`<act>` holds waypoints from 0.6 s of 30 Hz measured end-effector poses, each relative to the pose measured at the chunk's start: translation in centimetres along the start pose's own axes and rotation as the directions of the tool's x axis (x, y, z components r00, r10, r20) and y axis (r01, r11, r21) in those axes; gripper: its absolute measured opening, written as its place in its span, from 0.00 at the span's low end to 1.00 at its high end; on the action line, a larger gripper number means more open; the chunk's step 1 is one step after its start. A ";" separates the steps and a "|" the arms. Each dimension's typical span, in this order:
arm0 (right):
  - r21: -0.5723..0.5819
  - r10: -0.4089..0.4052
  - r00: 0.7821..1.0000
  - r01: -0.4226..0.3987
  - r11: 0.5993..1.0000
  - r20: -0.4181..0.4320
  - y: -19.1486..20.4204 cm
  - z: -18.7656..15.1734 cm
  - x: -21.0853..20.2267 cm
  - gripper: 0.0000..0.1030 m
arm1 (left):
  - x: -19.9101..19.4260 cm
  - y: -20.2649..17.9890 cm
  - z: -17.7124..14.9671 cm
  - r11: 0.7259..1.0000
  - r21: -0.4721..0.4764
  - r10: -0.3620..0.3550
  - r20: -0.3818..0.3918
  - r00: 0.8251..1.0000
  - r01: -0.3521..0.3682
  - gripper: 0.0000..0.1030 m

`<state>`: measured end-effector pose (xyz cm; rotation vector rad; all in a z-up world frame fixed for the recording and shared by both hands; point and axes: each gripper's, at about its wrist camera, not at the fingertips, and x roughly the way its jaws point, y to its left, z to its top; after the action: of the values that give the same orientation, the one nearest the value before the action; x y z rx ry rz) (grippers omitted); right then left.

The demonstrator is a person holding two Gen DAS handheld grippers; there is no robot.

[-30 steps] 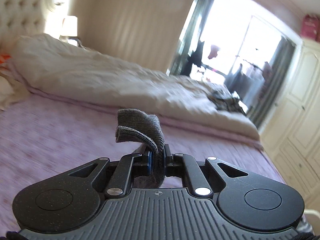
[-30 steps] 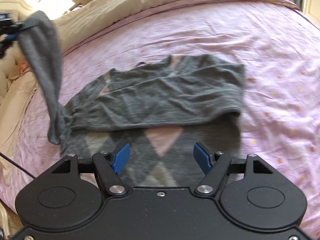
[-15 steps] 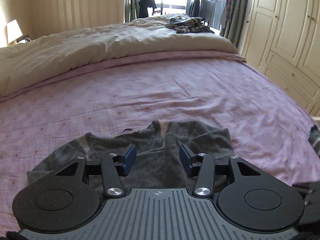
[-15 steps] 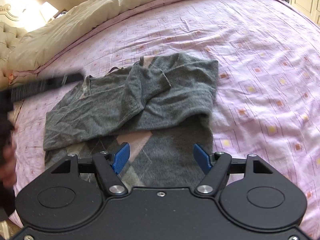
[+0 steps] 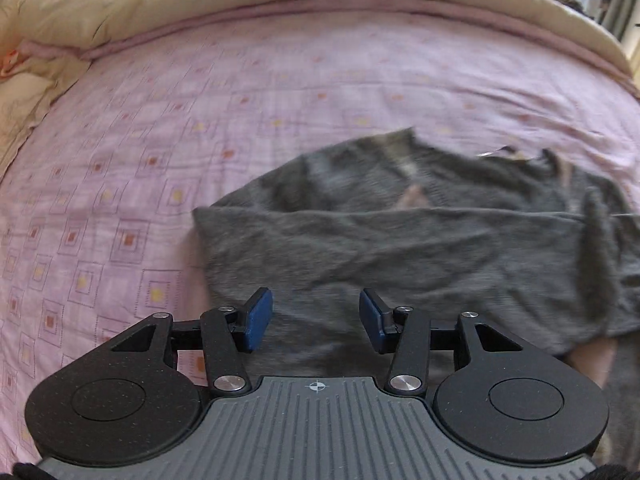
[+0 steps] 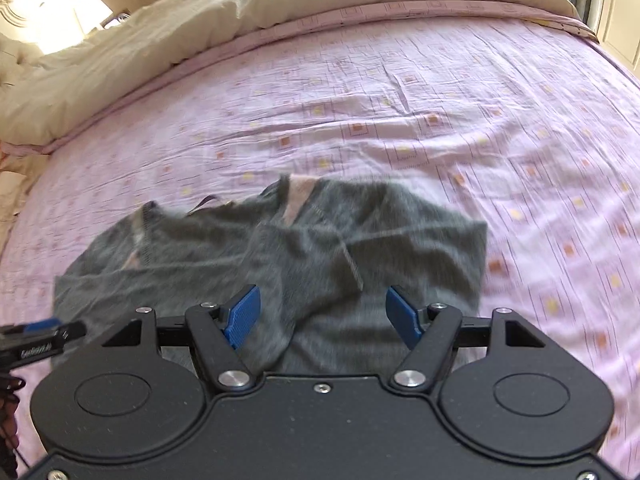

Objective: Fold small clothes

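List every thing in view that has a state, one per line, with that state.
Grey sweater: lying on the bed, partly folded, sleeves laid across the body, not held.
Left tool: open, empty, over the sweater.
Right tool: open, empty, over the sweater.
Pink bedsheet: spread out, lightly creased.
Cream duvet: pushed back along the far side, rumpled.
Bedside lamp: lit.

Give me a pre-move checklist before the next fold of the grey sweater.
1. Left hand-held gripper open and empty: ok.
2. Right hand-held gripper open and empty: ok.
3. Grey sweater lying on the pink bedsheet: ok.
4. Sleeves folded across the body: ok.
5. Folded layers flat and smooth: not ok, they look rumpled.
6. Bottom hem reachable: cannot tell, hidden behind the hand-held grippers.
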<state>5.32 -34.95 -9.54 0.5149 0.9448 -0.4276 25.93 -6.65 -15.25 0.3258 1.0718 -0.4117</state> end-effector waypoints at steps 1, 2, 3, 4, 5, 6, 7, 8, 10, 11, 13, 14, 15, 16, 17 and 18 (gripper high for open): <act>-0.009 -0.007 1.000 0.006 1.000 -0.008 0.0 0.4 0.7 0.69 | 0.8 0.4 0.0 1.000 -0.006 0.014 -0.021 1.000 -0.014 0.46; -0.020 -0.012 1.000 0.011 1.000 -0.018 -0.1 0.8 1.3 0.67 | 1.4 0.9 -0.1 1.000 -0.016 0.025 -0.040 0.999 -0.026 0.48; -0.031 -0.017 0.999 0.016 0.999 -0.030 -0.1 1.2 2.0 0.65 | 1.8 1.5 -0.3 0.999 -0.044 0.014 -0.038 0.999 -0.016 0.56; -0.041 -0.022 0.999 0.020 0.999 -0.039 -0.2 1.4 2.5 0.65 | 2.0 2.1 -0.5 0.997 -0.080 0.011 -0.028 1.000 -0.014 0.66; -0.049 -0.029 0.998 0.027 0.998 -0.047 -0.3 1.7 3.1 0.65 | 2.1 2.6 -0.6 0.993 -0.114 0.013 -0.035 0.999 -0.017 0.72; -0.055 -0.035 0.998 0.032 0.998 -0.056 -0.3 1.9 3.7 0.65 | 2.3 3.1 -0.8 0.989 -0.149 0.016 -0.047 0.999 -0.023 0.80; -0.059 -0.040 0.997 0.036 0.998 -0.065 -0.3 2.1 4.2 0.65 | 2.5 3.7 -1.0 0.980 -0.198 -0.003 -0.051 0.999 -0.008 0.83; -0.063 -0.045 0.996 0.040 0.997 -0.076 -0.4 2.2 4.6 0.65 | 2.6 4.2 -1.2 0.972 -0.236 -0.016 -0.052 0.999 0.003 0.85; -0.077 -0.056 0.994 0.048 0.996 -0.094 -0.2 2.3 5.4 0.62 | 2.5 4.4 -1.5 0.971 -0.237 -0.016 -0.045 0.999 0.004 0.90; -0.086 -0.057 0.993 0.048 0.995 -0.101 -0.1 2.3 5.7 0.57 | 2.4 4.3 -1.5 0.975 -0.224 -0.007 -0.043 0.999 -0.003 0.90; -0.101 -0.050 0.992 0.038 0.994 -0.114 0.3 2.3 6.0 0.46 | 2.4 4.4 -1.6 0.973 -0.232 -0.008 -0.043 0.999 -0.002 0.92; -0.108 -0.042 0.993 0.030 0.994 -0.112 0.5 2.2 5.9 0.32 | 2.3 4.5 -1.7 0.972 -0.234 -0.012 -0.043 0.999 0.001 0.92; -0.116 -0.039 0.993 0.027 0.993 -0.107 0.8 2.3 5.7 0.12 | 2.2 4.5 -1.7 0.973 -0.231 -0.012 -0.041 0.999 0.002 0.93; -0.122 -0.036 0.994 0.024 0.992 -0.103 1.1 2.3 5.5 0.12 | 2.1 4.4 -1.8 0.974 -0.228 -0.012 -0.039 0.999 0.003 0.93; -0.125 -0.026 0.995 0.014 0.992 -0.094 1.3 2.3 5.0 0.12 | 2.1 4.4 -1.9 0.974 -0.225 -0.013 -0.037 0.999 0.004 0.93; -0.126 -0.016 0.997 0.005 0.992 -0.081 1.4 2.2 4.3 0.12 | 2.0 4.4 -1.9 0.974 -0.224 -0.014 -0.036 0.999 0.005 0.93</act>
<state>9.82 -35.64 -11.79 0.4152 1.0466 -0.3561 27.38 -2.25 -17.67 0.1279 1.1449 -0.2903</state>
